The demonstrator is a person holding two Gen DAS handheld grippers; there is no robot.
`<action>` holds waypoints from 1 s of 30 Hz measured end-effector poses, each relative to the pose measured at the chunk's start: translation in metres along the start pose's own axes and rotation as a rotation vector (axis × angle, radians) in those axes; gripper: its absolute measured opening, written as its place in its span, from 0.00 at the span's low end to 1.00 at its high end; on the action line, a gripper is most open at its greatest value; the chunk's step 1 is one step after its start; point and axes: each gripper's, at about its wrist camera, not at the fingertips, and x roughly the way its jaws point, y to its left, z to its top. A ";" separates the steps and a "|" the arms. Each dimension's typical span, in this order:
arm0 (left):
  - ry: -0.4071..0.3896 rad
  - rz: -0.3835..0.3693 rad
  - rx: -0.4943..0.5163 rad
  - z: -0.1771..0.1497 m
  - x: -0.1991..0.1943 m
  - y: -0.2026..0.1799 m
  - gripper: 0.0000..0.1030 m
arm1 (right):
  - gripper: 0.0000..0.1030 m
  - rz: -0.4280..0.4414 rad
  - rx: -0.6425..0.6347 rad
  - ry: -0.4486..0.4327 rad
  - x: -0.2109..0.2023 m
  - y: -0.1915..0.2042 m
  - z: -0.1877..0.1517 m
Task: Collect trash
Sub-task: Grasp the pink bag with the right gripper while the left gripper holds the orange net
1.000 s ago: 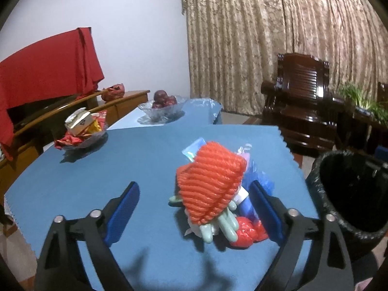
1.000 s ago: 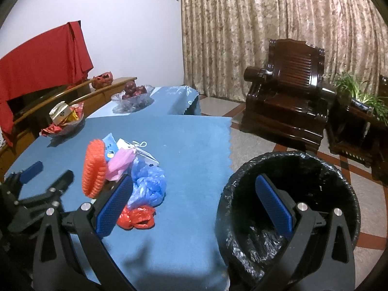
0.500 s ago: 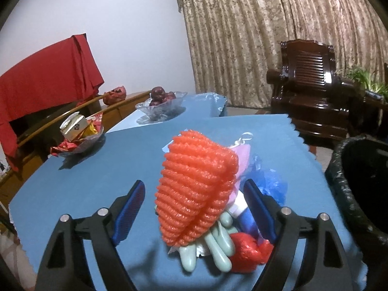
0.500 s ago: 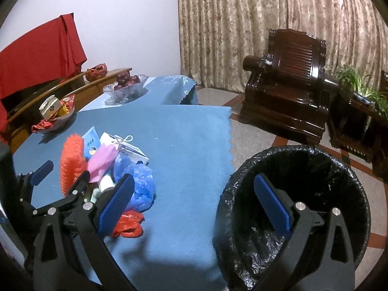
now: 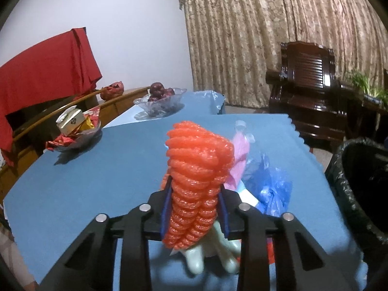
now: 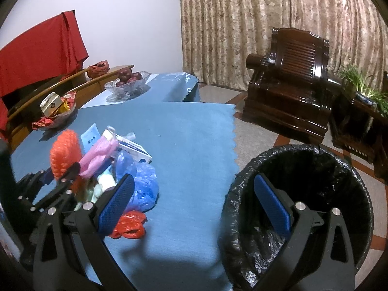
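My left gripper (image 5: pixel 195 208) is shut on an orange foam fruit net (image 5: pixel 197 169), which stands upright on the pile of trash on the blue tablecloth (image 5: pixel 109 169). The net also shows in the right wrist view (image 6: pixel 64 152) with the left gripper (image 6: pixel 60 181) around its base. The pile holds a pink bag (image 6: pixel 99 152), a blue plastic bag (image 6: pixel 143 181), a red bag (image 6: pixel 128 225), a white box (image 6: pixel 132 148) and pale green pieces (image 5: pixel 208 257). My right gripper (image 6: pixel 194 208) is open and empty, with one finger over the table edge and one over the black-lined trash bin (image 6: pixel 300 194).
A glass bowl of dark fruit (image 5: pixel 158 97) and a dish with a small carton and red wrappers (image 5: pixel 75 131) stand at the table's far left. A dark wooden armchair (image 6: pixel 288 89) and a potted plant (image 6: pixel 363 87) stand beyond the bin. A red cloth (image 5: pixel 41 72) hangs at left.
My left gripper moved forward around the orange foam net and shut on it. The right gripper stayed open over the table edge and bin, drifting slightly.
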 end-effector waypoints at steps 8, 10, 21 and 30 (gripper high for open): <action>-0.015 -0.006 -0.072 0.004 -0.033 0.038 0.29 | 0.93 0.053 -0.027 -0.014 0.000 0.025 0.004; -0.010 0.003 -0.088 0.004 -0.036 0.048 0.29 | 0.93 0.072 -0.036 -0.014 0.002 0.035 0.003; 0.017 0.051 -0.119 -0.007 -0.023 0.093 0.29 | 0.80 0.151 -0.072 0.047 0.050 0.094 0.004; 0.027 0.040 -0.122 -0.010 -0.014 0.099 0.29 | 0.21 0.232 -0.081 0.132 0.084 0.115 0.003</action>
